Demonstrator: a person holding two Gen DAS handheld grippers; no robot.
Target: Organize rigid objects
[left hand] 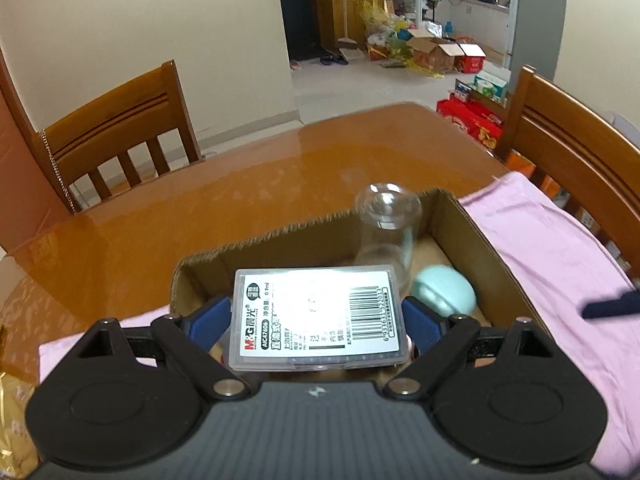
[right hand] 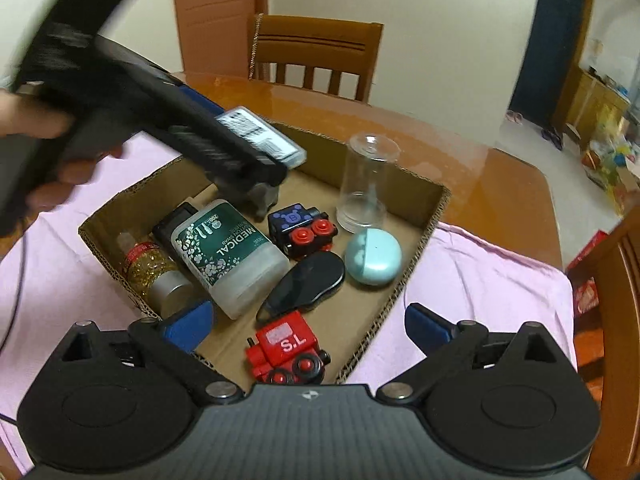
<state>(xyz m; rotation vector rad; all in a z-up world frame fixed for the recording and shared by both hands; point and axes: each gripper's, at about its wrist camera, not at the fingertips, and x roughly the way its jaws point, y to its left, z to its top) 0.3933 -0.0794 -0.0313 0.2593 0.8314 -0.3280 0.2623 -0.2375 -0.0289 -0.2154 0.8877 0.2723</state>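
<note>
Left gripper [left hand: 318, 316] clamps the case [left hand: 318, 316] above the box [left hand: 460, 216], right gripper [right hand: 308, 320] wide and empty over the near edge; releasing here could drop the case onto the jar [right hand: 368, 184], tipping it.

Your glossy brown worktop [left hand: 248, 184] carries a pink cloth [left hand: 560, 264]. You have one wooden chair [left hand: 116, 128] at the far left and another [left hand: 576, 136] on the right. Far behind, cardboard boxes [left hand: 440, 54] and what look like yellow bags [left hand: 374, 16] crowd the floor.
</note>
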